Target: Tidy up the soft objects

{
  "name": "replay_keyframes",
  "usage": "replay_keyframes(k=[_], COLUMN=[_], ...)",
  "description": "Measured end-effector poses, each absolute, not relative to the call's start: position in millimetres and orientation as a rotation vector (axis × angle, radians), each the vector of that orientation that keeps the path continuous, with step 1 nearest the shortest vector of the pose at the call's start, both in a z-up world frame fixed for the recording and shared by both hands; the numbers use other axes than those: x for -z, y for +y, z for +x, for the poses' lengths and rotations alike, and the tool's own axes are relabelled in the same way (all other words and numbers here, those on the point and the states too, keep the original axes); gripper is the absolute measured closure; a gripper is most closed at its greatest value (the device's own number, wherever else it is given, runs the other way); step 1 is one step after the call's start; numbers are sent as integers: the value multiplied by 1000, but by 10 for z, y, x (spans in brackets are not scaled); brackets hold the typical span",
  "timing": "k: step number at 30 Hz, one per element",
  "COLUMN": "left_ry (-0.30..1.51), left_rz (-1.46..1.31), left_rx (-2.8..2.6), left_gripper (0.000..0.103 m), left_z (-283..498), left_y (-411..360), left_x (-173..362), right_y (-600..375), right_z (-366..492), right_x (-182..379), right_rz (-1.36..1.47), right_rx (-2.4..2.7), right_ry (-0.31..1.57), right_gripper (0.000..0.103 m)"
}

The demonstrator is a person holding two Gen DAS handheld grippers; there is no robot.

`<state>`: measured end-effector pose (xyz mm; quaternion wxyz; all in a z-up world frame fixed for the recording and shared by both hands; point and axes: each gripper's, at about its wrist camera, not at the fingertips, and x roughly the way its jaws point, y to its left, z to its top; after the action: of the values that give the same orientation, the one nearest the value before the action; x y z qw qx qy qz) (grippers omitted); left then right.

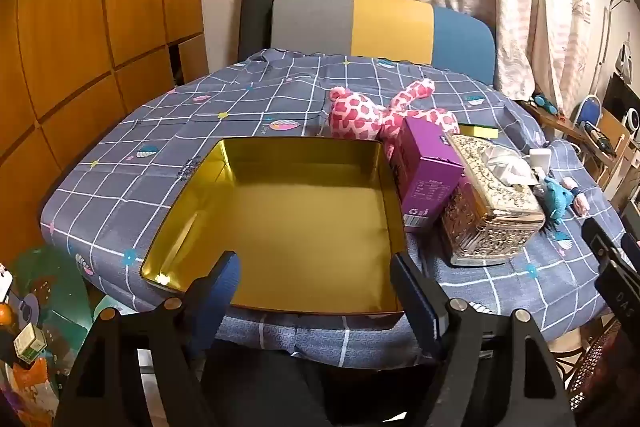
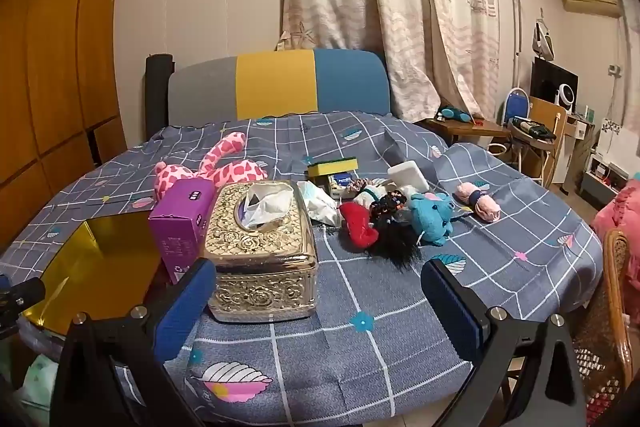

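Right gripper (image 2: 320,291) hovering wide open over the table (image 2: 520,267).
Gold tissue box (image 2: 262,247) sitting just beyond its left finger; soft toys (image 2: 400,215) lying clustered farther back.

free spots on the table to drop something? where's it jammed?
Free: inside the gold tin, nothing in it; bare cloth in front of the tissue box, between the right gripper fingers; far cloth behind the pink plush. Crowded: purple box against the tissue box, and the toy heap around the blue plush.

A table under a checked blue cloth (image 2: 360,291) carries a gold tissue box (image 2: 262,251); left of it a purple carton (image 2: 180,223) and open tin (image 1: 280,219), right of it small toys (image 2: 434,213).
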<state>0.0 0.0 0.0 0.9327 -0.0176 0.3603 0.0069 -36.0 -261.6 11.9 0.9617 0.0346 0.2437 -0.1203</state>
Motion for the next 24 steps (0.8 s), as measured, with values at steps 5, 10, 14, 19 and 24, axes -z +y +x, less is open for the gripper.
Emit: replay_keyframes(k=[5,10,14,19,24], left_ry=[737,795,786,787,785], left_rz=[-32,-53,-40,-33,-23], left_rx=[-45,-48,-55,-53,-52], left_gripper=[24,24,24,24,24], left_z=[-51,81,70,59,52], left_y=[0,68,45,36,20], left_x=[23,109,82,88,85], right_y=[-2646,-2586,-2593,-2587,-2581], right_z=[-388,-345,-312,-326,-324], right_x=[-126,-99,-89,-77,-74], right_rz=[61,68,71,70,70], right_rx=[252,246,244,228,229], right_ry=[503,507,508,510,508], right_gripper=[0,0,0,0,0])
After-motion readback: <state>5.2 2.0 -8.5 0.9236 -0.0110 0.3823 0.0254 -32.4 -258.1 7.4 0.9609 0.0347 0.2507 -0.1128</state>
